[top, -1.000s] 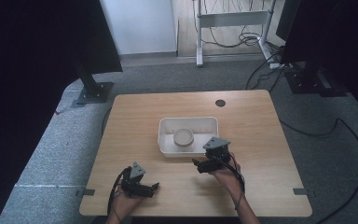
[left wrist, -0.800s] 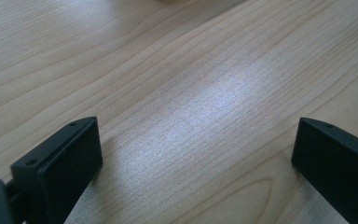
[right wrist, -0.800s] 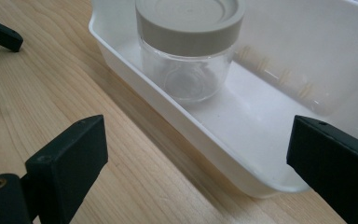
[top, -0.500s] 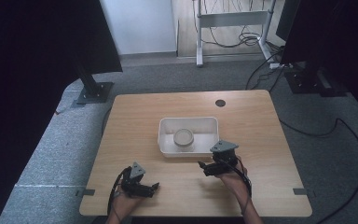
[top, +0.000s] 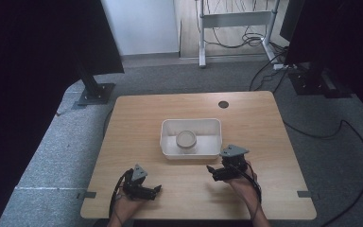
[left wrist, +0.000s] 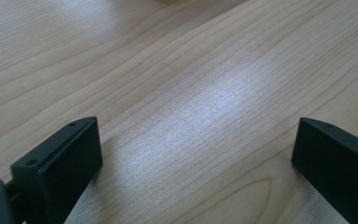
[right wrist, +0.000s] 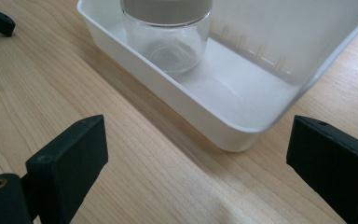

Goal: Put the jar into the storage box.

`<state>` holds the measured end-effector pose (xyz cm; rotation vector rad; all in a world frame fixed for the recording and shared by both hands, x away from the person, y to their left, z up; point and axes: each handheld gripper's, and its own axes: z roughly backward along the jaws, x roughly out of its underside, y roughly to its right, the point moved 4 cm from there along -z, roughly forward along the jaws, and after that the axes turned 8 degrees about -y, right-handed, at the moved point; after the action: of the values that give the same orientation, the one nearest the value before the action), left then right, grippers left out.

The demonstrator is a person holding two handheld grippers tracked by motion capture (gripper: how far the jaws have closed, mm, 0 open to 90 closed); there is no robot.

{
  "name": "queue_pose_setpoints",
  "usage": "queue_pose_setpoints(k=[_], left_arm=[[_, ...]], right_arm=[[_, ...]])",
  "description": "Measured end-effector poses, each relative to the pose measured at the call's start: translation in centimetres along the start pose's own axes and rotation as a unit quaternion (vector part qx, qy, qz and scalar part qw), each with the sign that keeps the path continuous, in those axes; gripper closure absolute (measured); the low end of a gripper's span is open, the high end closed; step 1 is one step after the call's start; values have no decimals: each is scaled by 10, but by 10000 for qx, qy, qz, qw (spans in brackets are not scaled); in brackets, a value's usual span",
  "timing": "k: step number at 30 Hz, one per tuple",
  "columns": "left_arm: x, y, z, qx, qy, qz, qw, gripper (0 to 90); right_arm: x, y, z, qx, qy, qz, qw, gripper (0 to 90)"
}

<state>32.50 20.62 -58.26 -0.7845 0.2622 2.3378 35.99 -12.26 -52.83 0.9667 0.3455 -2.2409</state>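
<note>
The right tool (top: pixel 215 171) has drawn back from the white tray (top: pixel 170 128) toward the worktop's (top: pixel 264 123) near edge, jaws spread wide and empty. The left tool (top: pixel 156 189), at 7 o'clock from the tray, is likewise wide open, holding nothing. The glass jar (top: pixel 186 140) stands upright inside the tray, at 11 o'clock from the right tool.

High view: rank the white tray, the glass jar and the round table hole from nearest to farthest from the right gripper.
From the right gripper:
1. White tray, just ahead of it at table centre.
2. Glass jar, inside the tray, left part.
3. Round hole, near the table's far edge.
</note>
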Motion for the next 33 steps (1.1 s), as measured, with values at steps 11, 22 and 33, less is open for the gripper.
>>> queue_pose_setpoints(k=[11,22,33], left_arm=[[0,0,0,0,1,-1,10000,12],[0,0,0,0,1,1,10000,12],[0,0,0,0,1,1,10000,12]], right_arm=[[13,7,8,77,-31,-98,9999,53],[29,14,14,139,-50,-286,9995,53],[52,21,19,283,-139,-426,9986,53]])
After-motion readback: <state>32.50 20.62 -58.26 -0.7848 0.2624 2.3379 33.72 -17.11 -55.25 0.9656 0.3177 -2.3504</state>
